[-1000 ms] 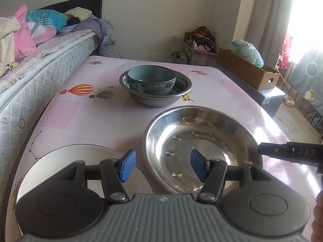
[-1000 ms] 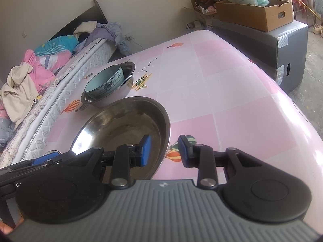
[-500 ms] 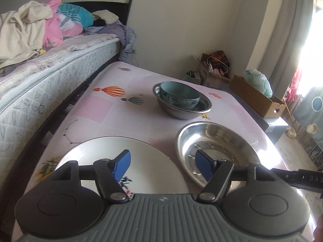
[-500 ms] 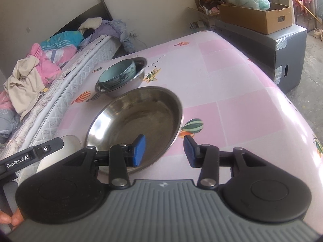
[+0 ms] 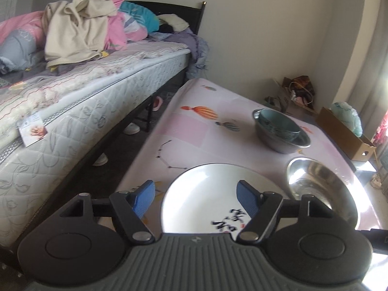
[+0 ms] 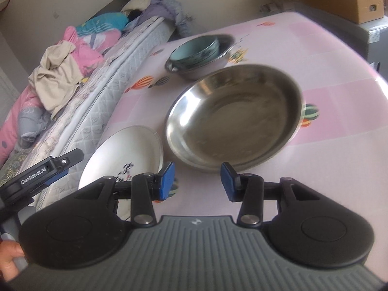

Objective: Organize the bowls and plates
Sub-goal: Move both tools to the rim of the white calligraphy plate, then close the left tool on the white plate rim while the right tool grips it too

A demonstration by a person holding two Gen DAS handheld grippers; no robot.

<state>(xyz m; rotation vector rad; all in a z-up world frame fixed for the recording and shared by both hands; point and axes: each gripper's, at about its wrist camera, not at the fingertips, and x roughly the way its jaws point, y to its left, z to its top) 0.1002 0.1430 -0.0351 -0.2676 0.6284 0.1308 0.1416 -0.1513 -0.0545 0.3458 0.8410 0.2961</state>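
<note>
A white plate (image 5: 208, 184) with black characters lies at the near left of the pink table (image 5: 194, 131). My left gripper (image 5: 195, 194) hovers over its near rim, its jaws opening, its pads touching nothing. To the right sits a wide steel bowl (image 5: 320, 181), empty. Farther back a teal bowl (image 5: 276, 123) rests inside a smaller steel bowl (image 5: 283, 145). My right gripper (image 6: 197, 178) is open just short of the wide steel bowl (image 6: 232, 116), with only tablecloth between its fingers. The white plate (image 6: 126, 150) lies to its left, beside the left gripper's body (image 6: 43, 172).
A bed (image 5: 84, 97) piled with clothes runs along the table's left side, with shoes (image 5: 131, 128) under it. A cardboard box (image 5: 344, 133) stands on a grey unit past the table's right edge. A person's hand (image 6: 9, 264) shows at the lower left.
My left gripper swung left from the wide steel bowl to the white plate and its jaws widened. My right gripper pulled back from the steel bowl's rim and opened wider.
</note>
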